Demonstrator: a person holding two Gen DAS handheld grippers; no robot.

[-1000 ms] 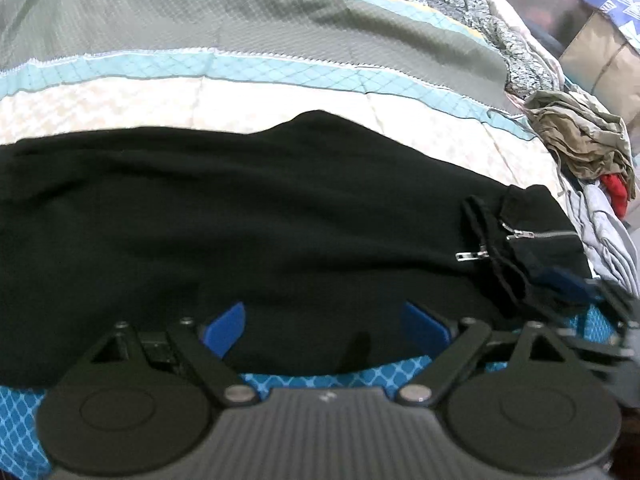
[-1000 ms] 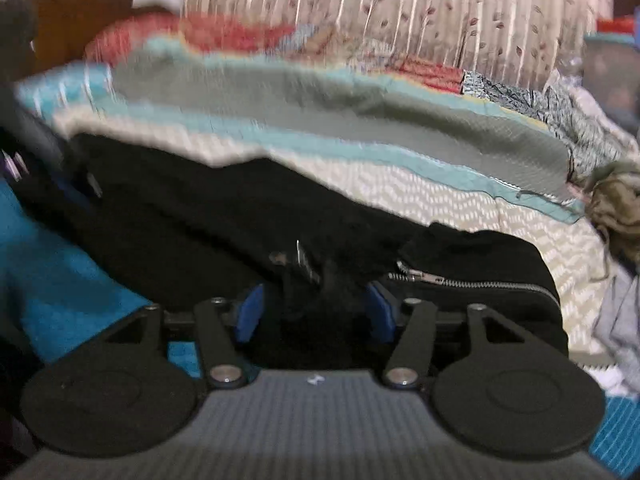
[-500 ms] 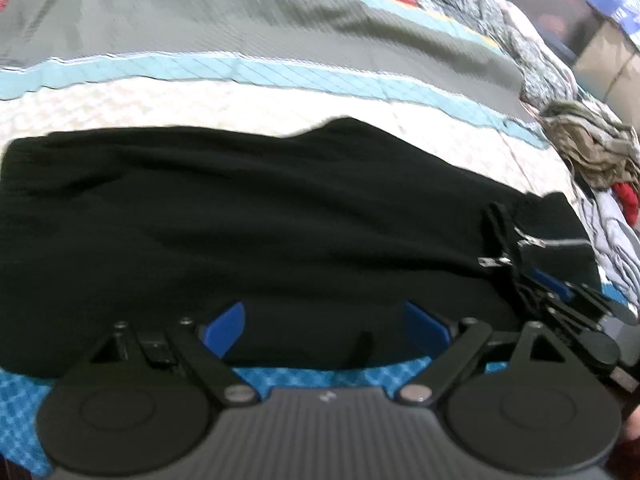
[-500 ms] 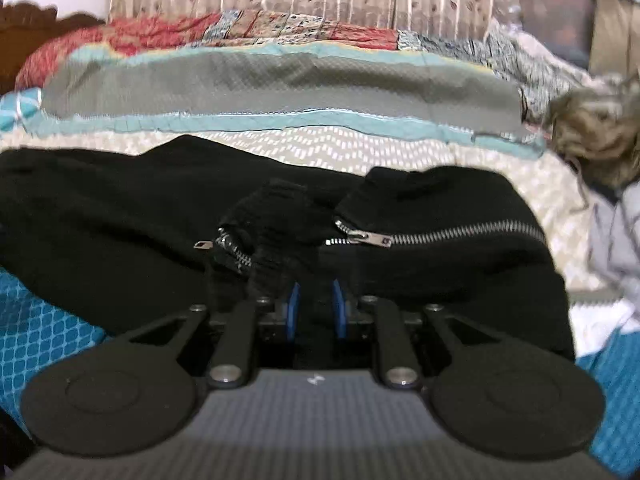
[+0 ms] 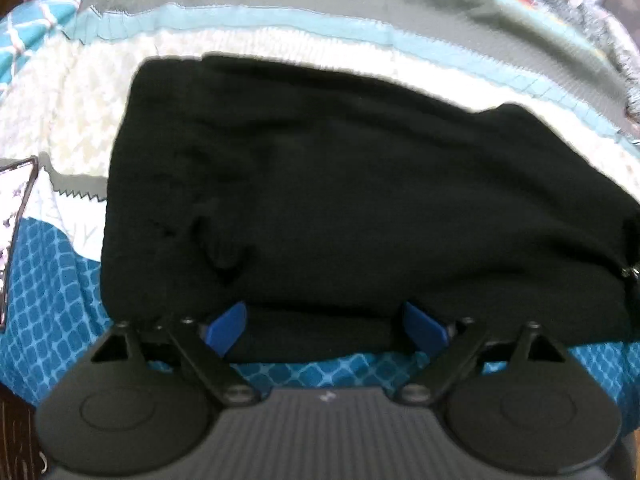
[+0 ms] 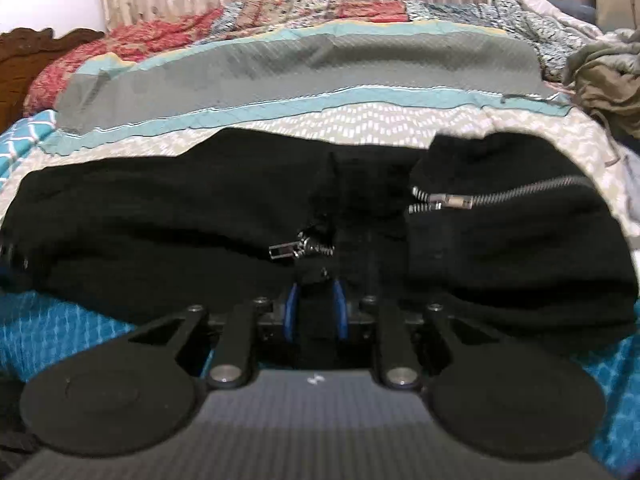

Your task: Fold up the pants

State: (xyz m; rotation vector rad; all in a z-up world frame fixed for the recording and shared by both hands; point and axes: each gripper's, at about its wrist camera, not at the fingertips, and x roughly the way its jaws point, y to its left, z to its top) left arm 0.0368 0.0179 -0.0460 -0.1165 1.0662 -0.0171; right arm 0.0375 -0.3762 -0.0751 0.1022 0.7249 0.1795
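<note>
Black pants (image 5: 340,200) lie across the quilt, folded lengthwise. In the left wrist view their left end fills the middle of the frame. My left gripper (image 5: 324,326) stands open at the near edge of the pants, and its blue pads (image 5: 224,328) are wide apart over the fabric. In the right wrist view the pants (image 6: 160,220) end in zippered cuffs (image 6: 500,196) on the right, with a zipper pull (image 6: 284,252) just ahead of the fingers. My right gripper (image 6: 314,308) pinches a bunch of black fabric by the cuffs, and its jaws are opening slightly.
The striped quilt (image 6: 320,68) of grey, teal and cream bands covers the bed under the pants. A blue patterned sheet (image 5: 52,280) lies at the near edge. A heap of olive clothes (image 6: 604,76) sits at the right, with a wooden headboard (image 6: 24,60) at the far left.
The left gripper has swept left along the pants to their left end, staying open. The right gripper has shut on the fabric beside the zippers and dipped closer to it.
</note>
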